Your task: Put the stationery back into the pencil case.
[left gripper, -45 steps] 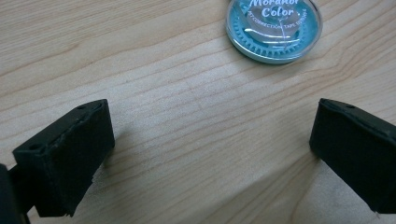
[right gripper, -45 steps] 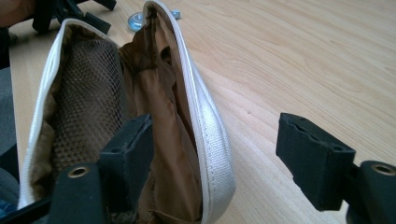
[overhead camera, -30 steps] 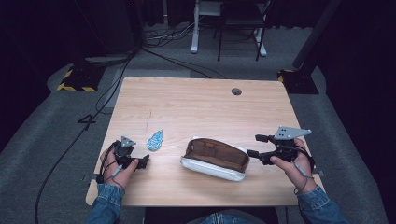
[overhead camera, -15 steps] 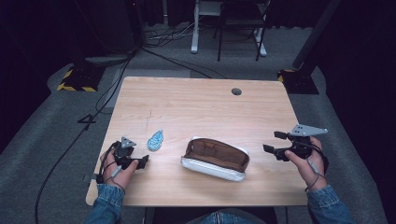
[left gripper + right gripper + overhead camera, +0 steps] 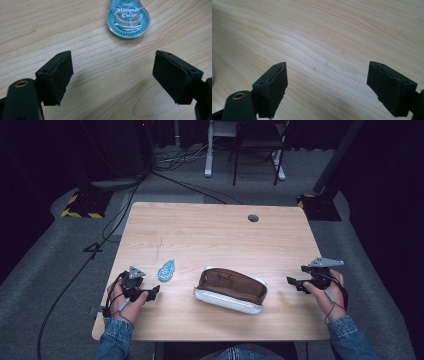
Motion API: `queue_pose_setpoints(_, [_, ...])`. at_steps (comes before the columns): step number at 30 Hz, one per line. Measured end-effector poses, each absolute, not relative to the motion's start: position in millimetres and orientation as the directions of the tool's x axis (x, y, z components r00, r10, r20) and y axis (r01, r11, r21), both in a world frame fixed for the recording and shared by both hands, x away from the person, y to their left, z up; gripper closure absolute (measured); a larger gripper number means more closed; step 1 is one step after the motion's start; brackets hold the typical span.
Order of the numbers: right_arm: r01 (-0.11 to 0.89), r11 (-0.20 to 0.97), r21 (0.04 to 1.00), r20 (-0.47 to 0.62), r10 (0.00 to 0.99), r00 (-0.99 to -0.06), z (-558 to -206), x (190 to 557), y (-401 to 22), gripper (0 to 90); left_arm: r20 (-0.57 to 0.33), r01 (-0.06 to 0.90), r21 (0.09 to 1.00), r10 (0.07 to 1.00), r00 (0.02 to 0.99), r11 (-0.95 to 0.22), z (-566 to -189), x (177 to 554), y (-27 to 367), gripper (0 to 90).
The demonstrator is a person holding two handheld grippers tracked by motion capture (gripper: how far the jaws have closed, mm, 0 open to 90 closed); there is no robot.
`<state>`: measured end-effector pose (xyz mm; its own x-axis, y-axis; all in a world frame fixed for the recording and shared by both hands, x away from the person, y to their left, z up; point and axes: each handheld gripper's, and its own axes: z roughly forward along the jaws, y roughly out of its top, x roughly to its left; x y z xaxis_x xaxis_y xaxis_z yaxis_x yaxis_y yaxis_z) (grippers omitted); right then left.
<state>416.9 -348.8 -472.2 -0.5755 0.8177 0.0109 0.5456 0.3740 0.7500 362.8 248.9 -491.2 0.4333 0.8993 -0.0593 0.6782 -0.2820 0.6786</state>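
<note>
Now the right gripper (image 5: 295, 281) has drawn back to the table's (image 5: 210, 227) right edge, away from the open pencil case (image 5: 230, 290), jaws widening on nothing, while the left gripper (image 5: 152, 292), empty and part-closed, sits just near the correction tape (image 5: 128, 18), likely the next pick.

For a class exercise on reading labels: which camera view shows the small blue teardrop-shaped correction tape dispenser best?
The left gripper view: the blue teardrop-shaped correction tape dispenser lies close ahead of the open tool, its printed lettering readable, though its top is cut off. The high view shows it whole but tiny, on the wooden table. The right gripper view faces bare wood.
</note>
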Motion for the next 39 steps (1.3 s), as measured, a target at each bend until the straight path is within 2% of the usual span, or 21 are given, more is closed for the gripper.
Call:
queue_pose_setpoints(13, [0.572,0.375,0.730,-0.004,0.838,-0.545,-503,425,-350,16.2,-0.086,0.660,0.710,0.900,0.427,-0.246,-485,361,246,16.8])
queue_pose_setpoints(22, [0.560,0.379,0.737,-0.009,0.833,-0.553,-504,425,-350,15.5,-0.096,0.650,0.717,0.888,0.450,-0.252,-478,363,239,16.2])
queue_pose_setpoints(32, [0.561,0.374,0.738,-0.007,0.836,-0.549,-504,425,-349,15.7,-0.054,0.648,0.700,0.881,0.470,-0.302,-463,371,225,17.1])
queue_pose_setpoints(39, [0.561,0.372,0.739,-0.004,0.836,-0.549,-504,425,-349,16.0,-0.056,0.697,0.645,0.890,0.453,-0.314,-461,383,218,20.4])
